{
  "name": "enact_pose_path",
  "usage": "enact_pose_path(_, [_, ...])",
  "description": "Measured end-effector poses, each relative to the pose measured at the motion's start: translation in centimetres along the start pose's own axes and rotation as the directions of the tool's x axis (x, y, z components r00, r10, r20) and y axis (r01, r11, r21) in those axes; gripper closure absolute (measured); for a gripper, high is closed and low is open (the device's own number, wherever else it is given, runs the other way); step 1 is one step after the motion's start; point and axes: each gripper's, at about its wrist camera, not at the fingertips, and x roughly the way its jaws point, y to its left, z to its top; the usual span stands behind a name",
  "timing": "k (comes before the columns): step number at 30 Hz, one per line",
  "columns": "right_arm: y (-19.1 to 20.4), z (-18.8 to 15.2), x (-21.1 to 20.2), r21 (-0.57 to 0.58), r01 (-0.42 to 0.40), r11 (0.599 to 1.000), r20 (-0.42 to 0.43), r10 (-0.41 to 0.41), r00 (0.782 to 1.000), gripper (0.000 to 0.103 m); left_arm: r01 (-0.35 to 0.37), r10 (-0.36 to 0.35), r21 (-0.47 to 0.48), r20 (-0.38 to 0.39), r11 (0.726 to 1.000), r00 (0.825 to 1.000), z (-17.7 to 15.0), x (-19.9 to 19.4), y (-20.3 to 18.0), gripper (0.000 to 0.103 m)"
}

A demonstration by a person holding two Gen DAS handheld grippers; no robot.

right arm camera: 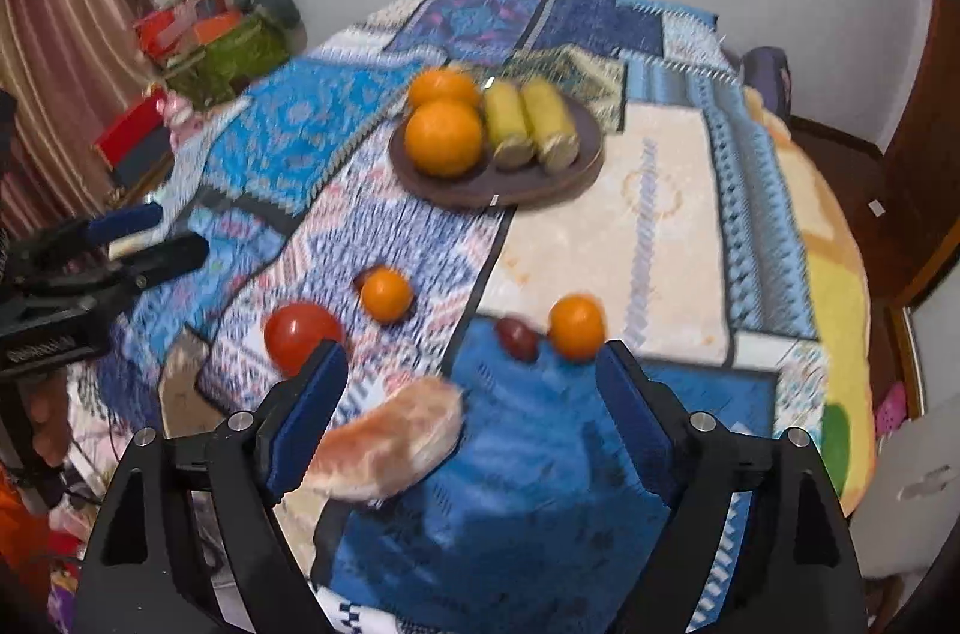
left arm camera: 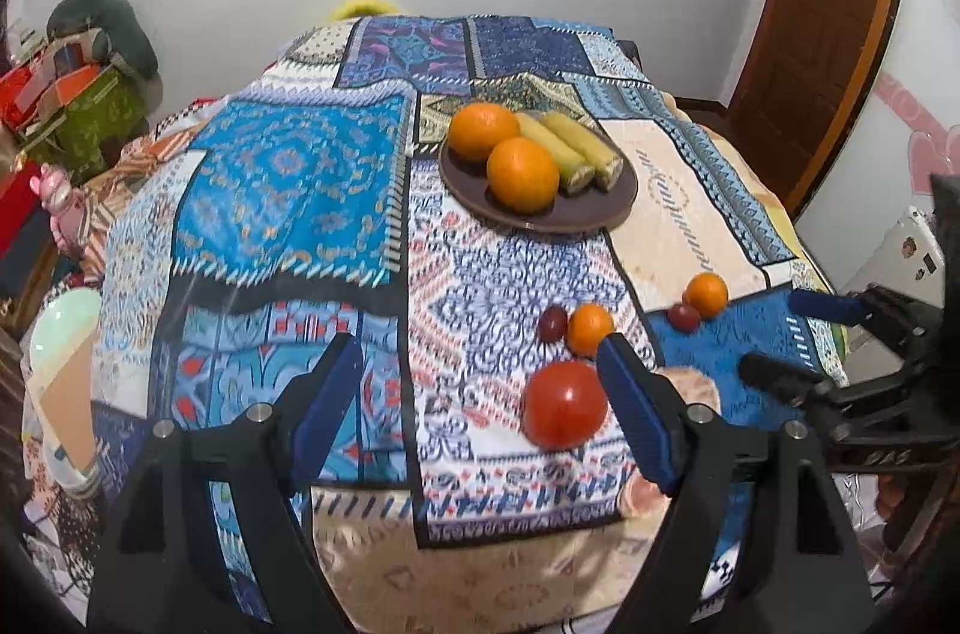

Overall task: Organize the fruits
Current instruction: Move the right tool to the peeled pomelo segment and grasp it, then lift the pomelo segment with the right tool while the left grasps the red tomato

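A brown plate (left arm camera: 606, 208) holds two large oranges (left arm camera: 522, 175) and two yellow corn cobs (left arm camera: 585, 144); the plate also shows in the right wrist view (right arm camera: 528, 190). Loose on the patchwork cloth lie a red tomato (left arm camera: 565, 404), two small oranges (left arm camera: 590, 328) (left arm camera: 707, 295) and two dark grapes (left arm camera: 552, 323) (left arm camera: 684, 317). My left gripper (left arm camera: 480, 382) is open and empty, the tomato near its right finger. My right gripper (right arm camera: 471, 397) is open and empty, above a pale bread-like piece (right arm camera: 390, 445), short of the small orange (right arm camera: 576, 326) and grape (right arm camera: 517, 337).
The cloth-covered table (left arm camera: 288, 190) fills both views. Boxes and a green bag (left arm camera: 90, 111) stand to the left, a wooden door (left arm camera: 822, 3) to the right, a white wall behind. Each gripper shows in the other's view (left arm camera: 804, 334) (right arm camera: 144, 235).
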Motion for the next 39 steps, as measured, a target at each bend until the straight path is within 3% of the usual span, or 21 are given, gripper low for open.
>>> enact_pose_path(11, [2.6,-3.0,5.7,0.019,-0.053,0.998,-0.18,0.055,0.982,0.021,0.01,-0.012,-0.045,-0.058,0.999,0.998,-2.2,1.3,1.9,0.022])
enact_pose_path(14, [2.6,-3.0,6.0,0.031,-0.076,0.997,-0.181,0.08,0.98,0.024,0.013,-0.016,-0.05,-0.071,0.999,0.997,-2.4,2.0,2.0,0.022])
enact_pose_path(15, [2.7,-3.1,5.9,0.026,-0.092,0.995,-0.179,0.095,0.979,0.032,0.015,-0.019,-0.049,-0.076,0.999,0.997,-2.5,2.2,1.9,0.022])
enact_pose_path(17, [3.0,-3.1,5.7,0.008,-0.077,0.997,-0.167,0.077,0.983,0.038,0.018,-0.021,-0.044,-0.083,0.999,0.996,-2.5,2.6,1.6,0.022])
enact_pose_path(18, [3.1,-3.0,5.5,0.0,-0.071,0.997,-0.161,0.07,0.984,0.048,0.021,-0.024,-0.037,-0.089,0.999,0.996,-2.5,2.8,1.4,0.022])
enact_pose_path(20, [3.0,-2.8,5.4,-0.005,-0.074,0.997,-0.151,0.073,0.986,0.058,0.025,-0.027,-0.023,-0.094,0.999,0.995,-2.5,3.1,1.0,0.022])
enact_pose_path(24, [1.9,-2.0,5.4,0.02,-0.116,0.993,-0.134,0.117,0.984,0.07,0.035,-0.035,0.004,-0.111,0.999,0.993,-2.4,3.8,0.0,0.022])
enact_pose_path(36, [0.4,1.6,7.4,-0.072,-0.056,0.996,-0.125,0.047,0.991,0.074,0.079,-0.072,0.032,-0.164,0.996,0.984,-2.1,6.6,-1.9,0.022])
enact_pose_path(39, [0.0,2.2,7.8,-0.075,-0.071,0.995,-0.142,0.06,0.988,0.074,0.096,-0.09,0.027,-0.17,0.995,0.981,-2.0,7.1,-2.3,0.022])
